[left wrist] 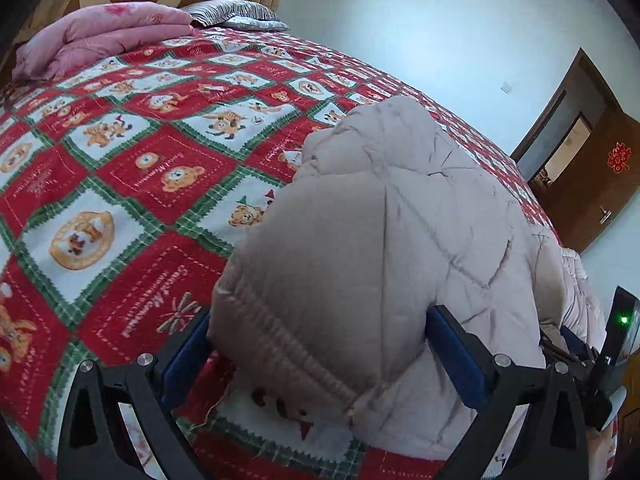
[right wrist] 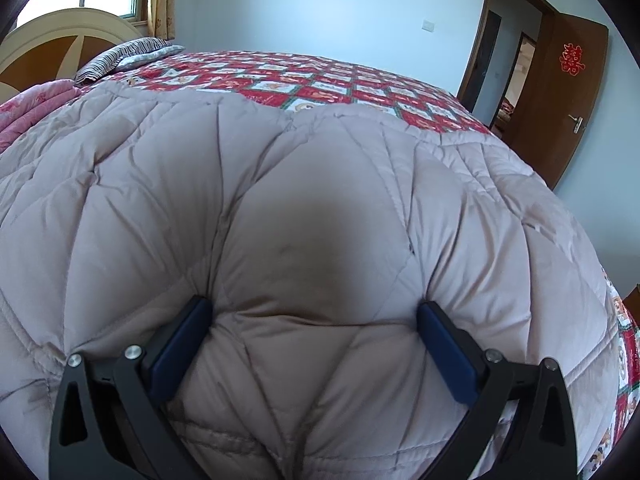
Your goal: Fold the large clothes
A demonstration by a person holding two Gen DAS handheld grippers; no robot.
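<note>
left wrist view first: my left gripper [left wrist: 318, 344] has its jaws spread wide with a puffy bit of the beige quilted jacket [left wrist: 384, 216] sitting between them, looks like a sleeve end, since there's a ribbed cuff [left wrist: 288, 356] right there. the pads touch the fabric on both sides, but i'd call it straddling more than pinching. the jacket lies on the bed [left wrist: 120, 168], on the red and green bear-print cover, toward its near right part. a pink folded quilt [left wrist: 92, 36] and a striped pillow [left wrist: 236, 16] are way up by the headboard, well apart from it.

right wrist view: my right gripper [right wrist: 314, 340] is also spread wide, pressed down into the jacket's body [right wrist: 280, 168], padding bulging up between the jaws. not clamped on anything that i can see. the jacket fills most of this view, with the bed cover [right wrist: 320, 76] showing past its far edge.

my guess is i'm on an early fold, sleeve in toward the body. next up, the left one needs to actually close on that cuff, then lift and carry it across while the right keeps the body pinned so the slippery shell doesn't drag along.
</note>
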